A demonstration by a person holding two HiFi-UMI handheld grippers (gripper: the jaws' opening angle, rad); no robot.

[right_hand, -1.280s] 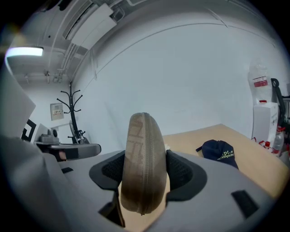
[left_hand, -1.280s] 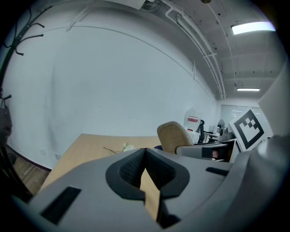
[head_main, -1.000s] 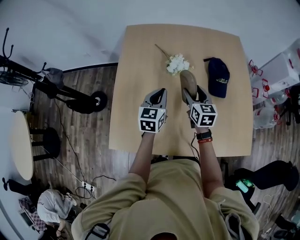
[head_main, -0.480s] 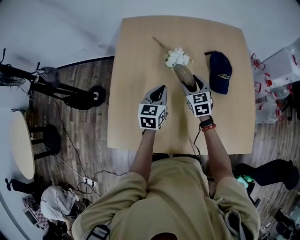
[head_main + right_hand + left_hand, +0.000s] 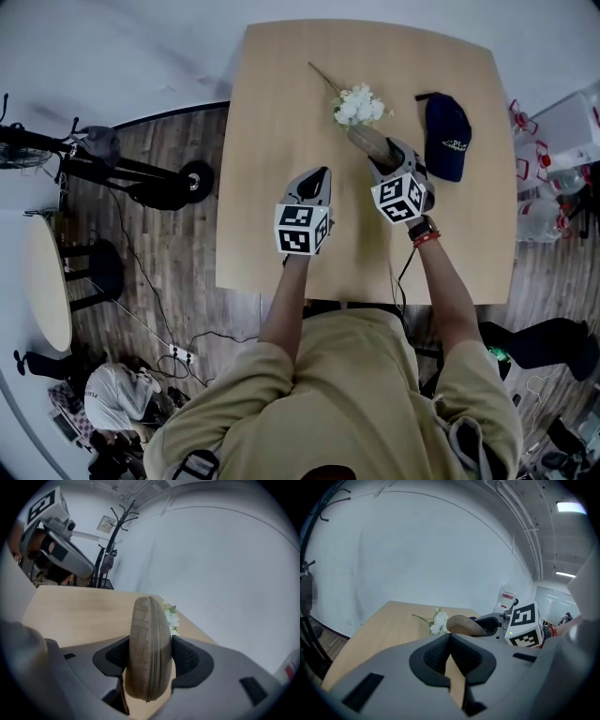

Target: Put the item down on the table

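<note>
My right gripper is shut on a tan zippered case, which stands on edge between the pads just above the wooden table. The case's far end points at a bunch of white flowers lying on the table. The left gripper view shows the case to the right, beside the flowers. My left gripper hovers over the table to the left of the case, its jaws shut with nothing in them.
A dark blue cap lies on the table right of the case. On the floor, a scooter is to the left, with a round side table and a stool. Water bottles stand right. A coat rack is behind.
The right gripper has rolled and sunk toward the table with the case, which now leans toward the flowers. The left gripper has dropped a little.
</note>
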